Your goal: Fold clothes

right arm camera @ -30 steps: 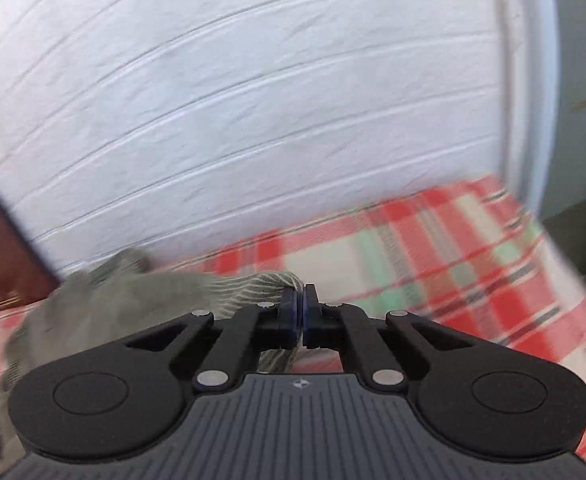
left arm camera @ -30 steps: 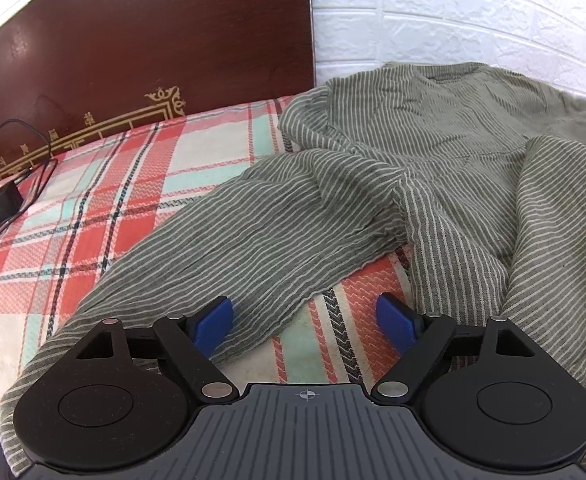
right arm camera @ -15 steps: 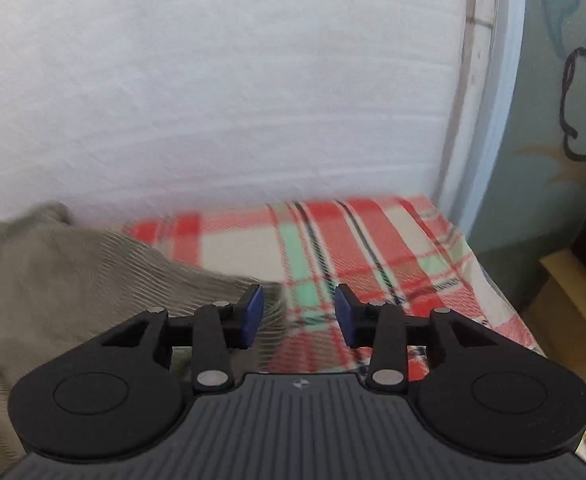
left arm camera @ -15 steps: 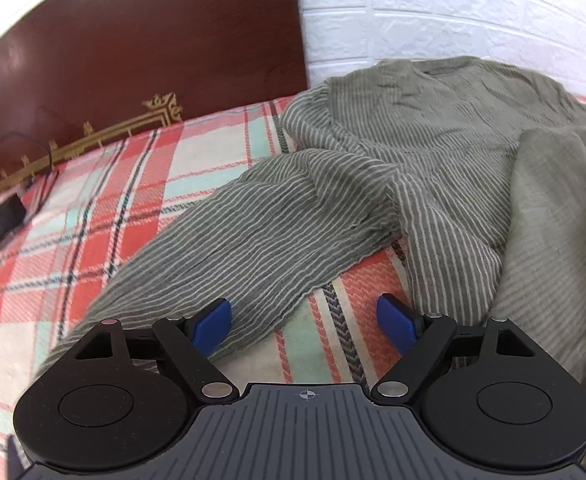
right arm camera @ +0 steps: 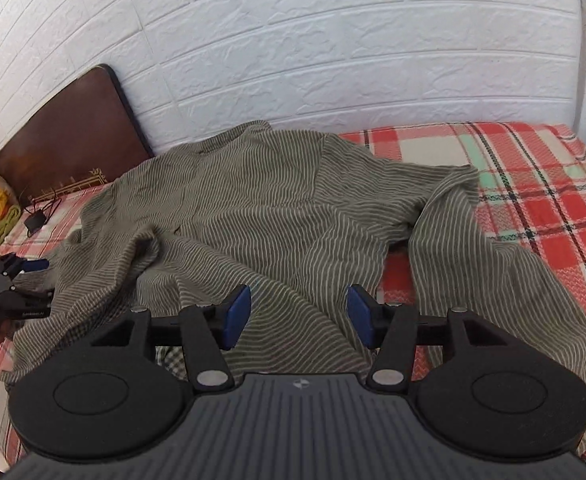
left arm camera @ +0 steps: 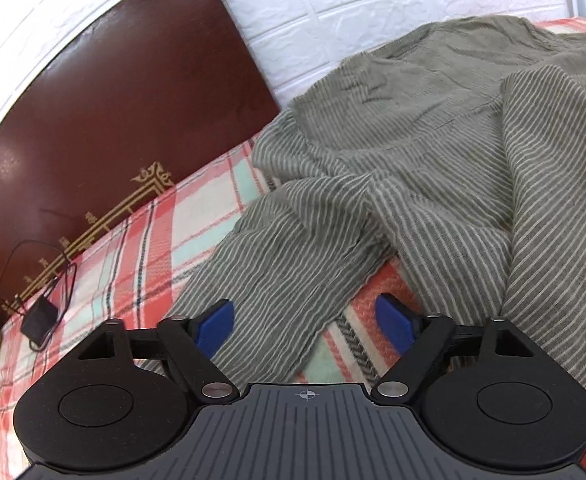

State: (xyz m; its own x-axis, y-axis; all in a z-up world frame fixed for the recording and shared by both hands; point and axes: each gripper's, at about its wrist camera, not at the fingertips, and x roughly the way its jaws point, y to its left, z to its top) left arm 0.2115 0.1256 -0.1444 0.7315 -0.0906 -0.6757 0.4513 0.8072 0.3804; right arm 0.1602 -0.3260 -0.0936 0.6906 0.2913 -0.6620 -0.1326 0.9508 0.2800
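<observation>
The striped shirt (right arm camera: 277, 216) is lying spread on the plaid bed (right arm camera: 533, 184), while the left gripper (left arm camera: 305, 324) is closing around a sleeve, seemingly not yet pinching, and the right gripper (right arm camera: 297, 316) is opening, released, above the fabric.

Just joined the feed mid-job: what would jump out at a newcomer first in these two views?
The big olive striped garment sprawls rumpled across the red plaid bedsheet, one sleeve running toward the left gripper, whose jaws are closing around its edge. The right gripper hangs over the hem, jaws opening, nothing pinched. A dark headboard stands behind.
</observation>
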